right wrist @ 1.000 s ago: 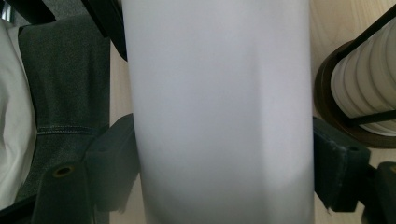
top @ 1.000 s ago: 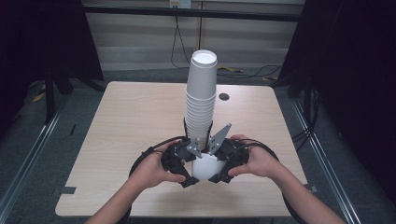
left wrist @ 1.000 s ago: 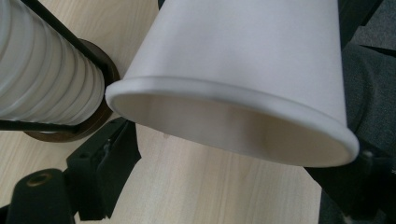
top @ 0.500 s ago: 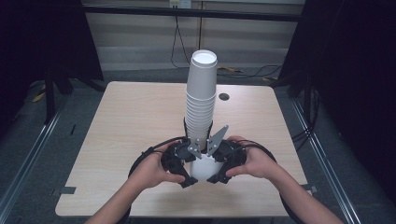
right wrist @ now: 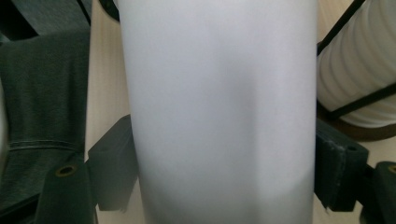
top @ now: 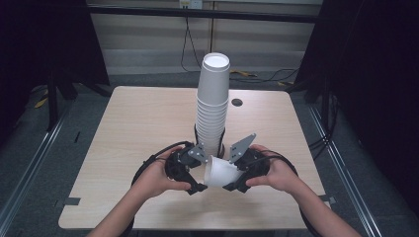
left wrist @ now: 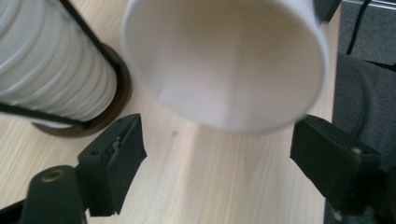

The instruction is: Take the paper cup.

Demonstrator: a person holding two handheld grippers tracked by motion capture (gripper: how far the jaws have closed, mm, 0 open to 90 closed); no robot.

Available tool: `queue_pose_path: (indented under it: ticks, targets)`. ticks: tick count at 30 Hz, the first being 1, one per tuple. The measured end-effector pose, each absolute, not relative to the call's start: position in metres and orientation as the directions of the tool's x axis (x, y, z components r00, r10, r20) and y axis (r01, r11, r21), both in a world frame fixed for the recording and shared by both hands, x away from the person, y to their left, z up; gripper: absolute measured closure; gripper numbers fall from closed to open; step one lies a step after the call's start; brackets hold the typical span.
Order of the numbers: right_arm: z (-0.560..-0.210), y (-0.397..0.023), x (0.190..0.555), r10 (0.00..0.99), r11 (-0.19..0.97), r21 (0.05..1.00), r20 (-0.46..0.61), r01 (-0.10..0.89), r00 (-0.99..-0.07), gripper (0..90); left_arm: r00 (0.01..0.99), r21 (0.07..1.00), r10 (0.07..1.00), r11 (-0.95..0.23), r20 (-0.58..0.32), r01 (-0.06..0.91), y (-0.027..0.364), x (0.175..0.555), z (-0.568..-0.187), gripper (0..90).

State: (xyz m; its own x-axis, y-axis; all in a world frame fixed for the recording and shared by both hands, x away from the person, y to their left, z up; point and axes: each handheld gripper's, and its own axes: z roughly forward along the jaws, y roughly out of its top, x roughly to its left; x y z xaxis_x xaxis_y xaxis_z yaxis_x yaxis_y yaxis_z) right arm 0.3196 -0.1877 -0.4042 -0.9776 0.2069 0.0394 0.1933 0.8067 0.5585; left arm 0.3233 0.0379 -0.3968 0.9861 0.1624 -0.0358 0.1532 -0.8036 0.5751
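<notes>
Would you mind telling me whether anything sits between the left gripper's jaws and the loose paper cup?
Nothing visible does. In the left gripper view the loose paper cup hangs open-mouthed just beyond the left gripper, with bare table between the jaws. The cup stack stands off to the side. The right gripper clamps the cup's body.

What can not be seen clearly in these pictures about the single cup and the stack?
- Base of the single cup: high view, hidden between the right gripper and its hand.
- The cup's rim and base: right gripper view, cut off at top and bottom; its wall is blurred.
- Far side of the cup's rim: left gripper view, cut off by the top edge.
- Cup count in the stack: high view, too small.
</notes>
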Motion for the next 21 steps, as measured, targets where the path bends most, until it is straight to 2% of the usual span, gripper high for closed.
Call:
queue_pose_path:
  ticks: [4, 8, 21]
  targets:
    - [-0.41, -0.203, 0.319, 0.259, 0.764, 0.599, 0.056, 0.24, -0.964, 21.3, 0.982, 0.587, 0.177, -0.789, -0.06, 0.178, 0.043, 0.323, -0.401, 18.2]
    - [-0.418, -0.208, 0.318, 0.269, 0.722, 0.641, 0.087, 0.261, -0.959, 21.0, 0.978, 0.598, 0.191, -0.776, -0.078, 0.199, 0.047, 0.323, -0.406, 18.2]
    - [-0.424, -0.211, 0.317, 0.266, 0.622, 0.741, 0.103, 0.253, -0.958, 20.8, 0.969, 0.625, 0.211, -0.742, -0.129, 0.245, 0.057, 0.324, -0.422, 18.8]
